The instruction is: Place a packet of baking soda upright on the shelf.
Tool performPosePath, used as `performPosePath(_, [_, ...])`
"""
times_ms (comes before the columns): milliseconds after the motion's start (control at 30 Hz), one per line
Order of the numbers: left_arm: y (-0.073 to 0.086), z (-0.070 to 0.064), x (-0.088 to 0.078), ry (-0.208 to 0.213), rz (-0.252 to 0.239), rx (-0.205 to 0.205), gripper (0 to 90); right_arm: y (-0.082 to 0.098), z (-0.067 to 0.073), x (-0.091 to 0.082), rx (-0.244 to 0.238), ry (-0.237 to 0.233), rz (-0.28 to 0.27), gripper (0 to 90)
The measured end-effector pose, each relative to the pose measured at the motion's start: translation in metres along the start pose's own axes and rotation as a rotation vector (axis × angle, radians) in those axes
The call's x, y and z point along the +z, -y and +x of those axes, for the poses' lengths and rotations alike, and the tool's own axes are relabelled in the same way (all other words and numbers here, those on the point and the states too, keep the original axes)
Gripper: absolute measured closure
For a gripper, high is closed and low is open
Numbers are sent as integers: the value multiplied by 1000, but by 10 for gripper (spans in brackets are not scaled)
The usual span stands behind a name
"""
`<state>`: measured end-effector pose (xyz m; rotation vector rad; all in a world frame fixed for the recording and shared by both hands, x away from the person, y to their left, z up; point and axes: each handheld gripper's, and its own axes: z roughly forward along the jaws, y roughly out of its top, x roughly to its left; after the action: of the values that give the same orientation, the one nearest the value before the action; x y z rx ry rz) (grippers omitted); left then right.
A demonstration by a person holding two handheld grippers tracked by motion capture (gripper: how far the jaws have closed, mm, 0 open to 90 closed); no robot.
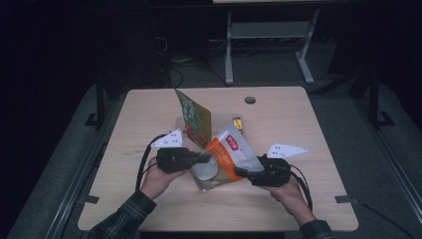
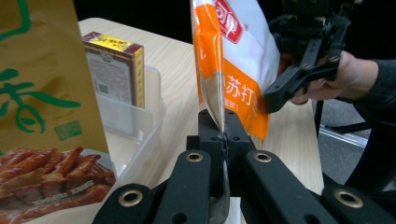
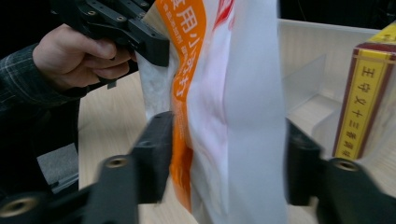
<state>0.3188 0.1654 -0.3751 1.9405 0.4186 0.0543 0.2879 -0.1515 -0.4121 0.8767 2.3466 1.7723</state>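
Observation:
Both grippers hold an orange and white snack bag [image 1: 230,149] upright over the middle of the table. My left gripper [image 1: 208,158] is shut on the bag's thin side seam [image 2: 223,140]. From the other side, my right gripper [image 1: 239,172] is shut on the bag's puffy body [image 3: 224,93], one jaw pressing each face. In the left gripper view the right gripper [image 2: 270,97] grips the bag's [image 2: 243,56] far edge. In the right gripper view the left gripper [image 3: 154,46] pinches its upper edge.
A clear plastic tray [image 2: 140,121] sits under the bag. It holds an upright green and brown snack bag [image 1: 194,117] and a small yellow and red box [image 1: 238,122]. The wooden table [image 1: 278,199] has a cable hole [image 1: 250,99] at the back.

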Motion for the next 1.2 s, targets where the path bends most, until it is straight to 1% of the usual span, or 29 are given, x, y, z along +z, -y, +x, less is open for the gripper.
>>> performPosePath(33, [0, 0, -1, 0, -2, 1, 900, 0, 0, 2, 8, -2, 6, 560])
performPosePath(67, [0, 1, -1, -1, 0, -1, 900, 1, 0, 3, 11, -4, 5, 615])
performPosePath(100, [1, 0, -1, -5, 1, -1, 900, 1, 0, 5, 20, -22, 10, 666])
performPosePath(133, [1, 0, -1, -6, 0, -3, 900, 1, 1, 6, 26, -25, 9, 722])
performPosePath(167, [1, 1, -1, -8, -1, -3, 900, 0, 1, 6, 25, -24, 5, 775])
performPosePath(233, [1, 2, -1, -11, 0, -4, 900, -1, 2, 7, 27, -44, -3, 864])
performPosePath(267, [2, 2, -1, -10, -2, -8, 900, -2, 3, 6, 20, -51, -8, 891])
performPosePath(300, [2, 2, -1, -10, -2, -9, 900, -3, 3, 6, 19, -55, -9, 894])
performPosePath(367, [2, 2, 0, -17, 9, 2, 899, -5, 4, 5, 8, -67, -8, 897])
performPosePath(400, [3, 1, 1, -24, 16, 9, 899, -5, 4, 4, 11, -78, -6, 898])
performPosePath(467, [3, 1, 3, -29, 30, 16, 899, -9, 5, 2, 1, -103, -6, 899])
performPosePath(567, [5, -1, 7, -24, 46, 20, 898, -15, 11, 0, -31, -119, -1, 900])
performPosePath(633, [6, -1, 9, -8, 54, 13, 898, -20, 14, 0, -37, -135, -5, 900])
performPosePath(733, [8, -2, 14, 8, 50, 7, 896, -27, 16, 3, -53, -149, -18, 900])
performPosePath(800, [9, -3, 15, 11, 45, -6, 894, -30, 16, 3, -55, -150, -20, 900])
performPosePath(867, [9, -1, 16, 16, 42, -11, 890, -32, 14, 3, -51, -154, -27, 900])
performPosePath(900, [9, 0, 16, 17, 33, -16, 886, -33, 14, 3, -54, -154, -30, 900])
performPosePath(933, [8, 1, 16, 19, 37, -16, 878, -34, 14, 2, -59, -156, -33, 900])
performPosePath(967, [7, 1, 16, 13, 40, -12, 861, -35, 14, 1, -59, -161, -31, 900])
performPosePath(1000, [6, 2, 15, -2, 47, 7, 829, -36, 14, 0, -67, -160, -31, 900])
performPosePath(1033, [6, 2, 15, 0, 47, 9, 792, -37, 15, -2, -74, -160, -34, 900])
performPosePath(1067, [5, 3, 14, 0, 47, 10, 783, -38, 15, -4, -80, -159, -32, 900])
performPosePath(1100, [6, 2, 14, -12, 56, 29, 756, -40, 14, -5, -99, -151, -28, 900])
performPosePath(1133, [6, 1, 14, -21, 66, 47, 701, -41, 15, -6, -109, -148, -18, 900])
performPosePath(1200, [7, -2, 14, -42, 82, 62, 661, -43, 17, -7, -130, -138, -5, 900])
